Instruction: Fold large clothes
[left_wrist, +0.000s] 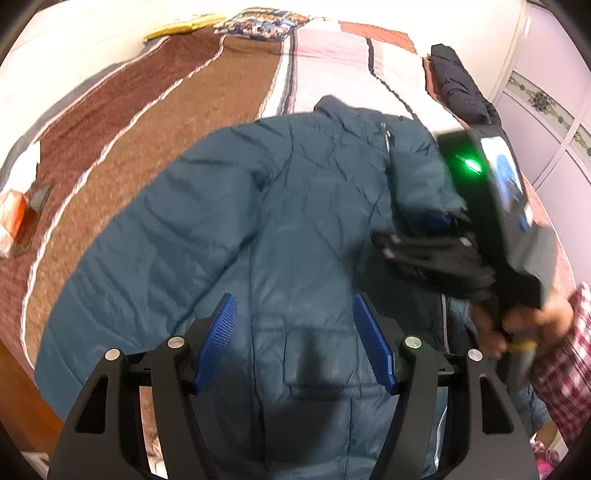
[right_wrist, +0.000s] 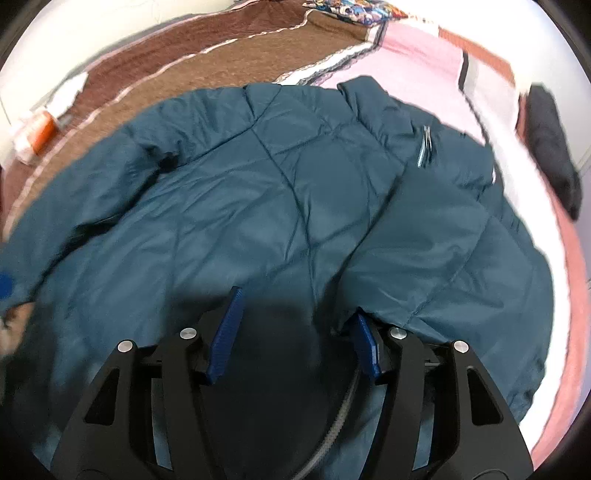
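A teal quilted jacket (left_wrist: 280, 206) lies spread on the bed, collar toward the far side, zip pull (right_wrist: 424, 146) showing near the collar. My left gripper (left_wrist: 295, 302) hangs open over the jacket's lower front, with nothing between its blue pads. In the left wrist view my right gripper (left_wrist: 424, 236) is blurred at the jacket's right side, held by a hand (left_wrist: 517, 325). In its own view the right gripper (right_wrist: 299, 302) is open just above the jacket (right_wrist: 258, 206). A folded-over sleeve (right_wrist: 443, 258) lies against its right pad (right_wrist: 365, 343); no cloth is pinched.
The bed has a brown striped blanket (left_wrist: 147, 122) and a pink one (left_wrist: 332, 62). A dark garment (left_wrist: 458, 88) lies at the far right edge. An orange box (left_wrist: 14, 218) and white tissue sit at the left. A lilac wardrobe door (left_wrist: 554, 92) stands at the right.
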